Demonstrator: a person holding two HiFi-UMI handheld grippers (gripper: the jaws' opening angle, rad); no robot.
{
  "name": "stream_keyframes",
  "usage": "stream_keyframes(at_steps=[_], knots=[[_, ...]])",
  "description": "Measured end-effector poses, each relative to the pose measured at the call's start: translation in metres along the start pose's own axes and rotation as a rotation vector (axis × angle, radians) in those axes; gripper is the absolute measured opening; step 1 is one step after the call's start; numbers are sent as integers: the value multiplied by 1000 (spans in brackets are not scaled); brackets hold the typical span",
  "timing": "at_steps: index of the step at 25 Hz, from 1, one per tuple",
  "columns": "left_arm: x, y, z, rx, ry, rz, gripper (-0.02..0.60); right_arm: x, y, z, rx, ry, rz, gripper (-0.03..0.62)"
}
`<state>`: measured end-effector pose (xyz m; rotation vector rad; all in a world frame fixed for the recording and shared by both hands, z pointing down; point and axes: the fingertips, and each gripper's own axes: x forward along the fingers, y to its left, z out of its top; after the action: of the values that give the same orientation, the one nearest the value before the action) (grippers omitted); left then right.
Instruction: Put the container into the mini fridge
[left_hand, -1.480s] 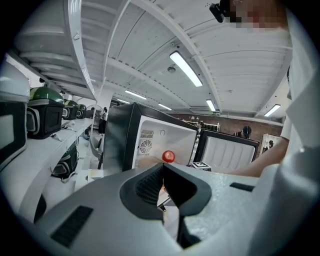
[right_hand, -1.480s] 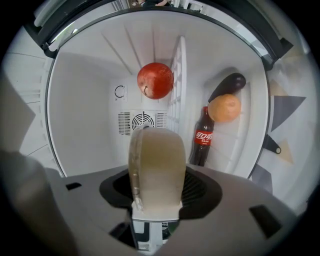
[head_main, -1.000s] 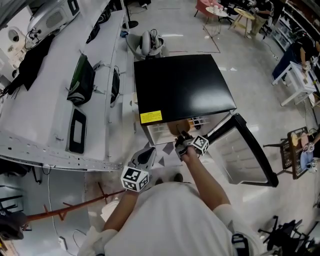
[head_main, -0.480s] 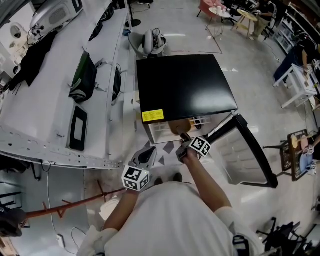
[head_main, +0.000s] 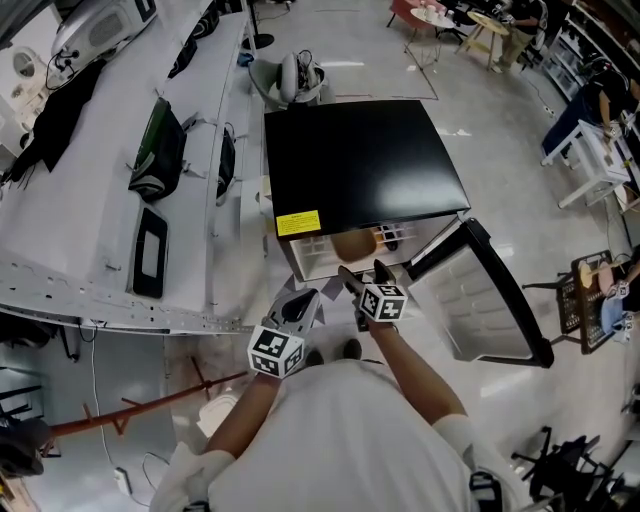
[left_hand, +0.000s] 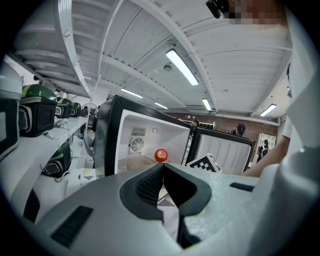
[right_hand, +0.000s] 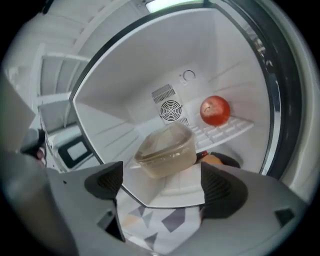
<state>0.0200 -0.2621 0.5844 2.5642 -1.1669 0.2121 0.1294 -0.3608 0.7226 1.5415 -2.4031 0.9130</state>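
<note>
- The right gripper (right_hand: 162, 183) is held in front of the open mini fridge (head_main: 360, 160). Its jaws are spread wide and nothing is gripped between them.
- The container (right_hand: 167, 150), clear and lidded, is seen resting on the white floor inside the fridge. It lies beyond the jaw tips and is not touched by either pad.
- In the head view only a sliver of the container (head_main: 350, 243) is shown under the fridge's black top; the rest of the interior is hidden by that top.
- A red round fruit (right_hand: 215, 110) is set on the wire shelf behind and to the right of the container.
- An orange object (right_hand: 214, 160) below that shelf is mostly covered by the right jaw and cannot be identified.
- The left gripper (left_hand: 162, 169) is held back from the fridge with its jaws pressed together and nothing held.
- The fridge door (head_main: 480, 305) is swung open to the right.
- The person's arms are largely hidden by the torso in the head view.
</note>
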Motion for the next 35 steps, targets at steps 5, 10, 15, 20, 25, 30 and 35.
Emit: stream_keyframes(at_steps=[5, 10, 15, 20, 25, 30, 35], knots=[[0, -3, 1, 2, 0, 2, 5, 6, -2, 0, -283, 39, -82, 480], [-5, -2, 0, -4, -3, 28, 5, 10, -9, 3, -330, 50, -128, 476], [-14, 3, -3, -15, -9, 70, 5, 14, -7, 10, -368, 41, -140, 405], [-22, 2, -6, -24, -13, 102, 5, 19, -4, 10, -378, 43, -130, 380], [-28, 2, -8, -30, -17, 133, 5, 24, 2, 13, -403, 29, -125, 274], [-36, 1, -10, -35, -17, 151, 5, 27, 9, 16, -430, 28, -115, 209], [-42, 4, -12, -46, -22, 163, 5, 30, 7, 19, -429, 24, -129, 147]])
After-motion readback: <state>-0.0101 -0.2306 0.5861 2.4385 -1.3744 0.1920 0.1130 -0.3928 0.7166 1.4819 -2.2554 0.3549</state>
